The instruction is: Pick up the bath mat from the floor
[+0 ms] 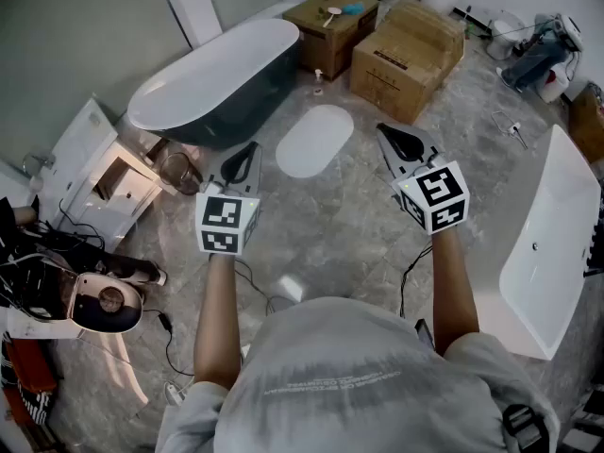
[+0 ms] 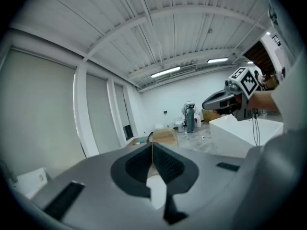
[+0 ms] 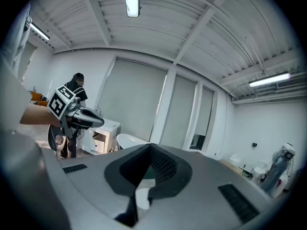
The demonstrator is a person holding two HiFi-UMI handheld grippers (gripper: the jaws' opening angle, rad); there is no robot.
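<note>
I've got left gripper point(image 1: 247, 154) and right gripper point(image 1: 389, 135) clenched, empty; white oval bath mat point(image 1: 314, 140) ahead, between jaw tips.

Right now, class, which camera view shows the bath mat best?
The head view: the white oval bath mat lies whole on the floor near the bathtub. Both gripper views look across the room; no mat can be made out in either.

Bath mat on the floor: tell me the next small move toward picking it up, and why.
Probably open the left claw and lower it toward the near edge of the bath mat. Both it and the right claw are shut, empty and held up in the air, while the mat lies flat and untouched on the floor ahead.
</note>
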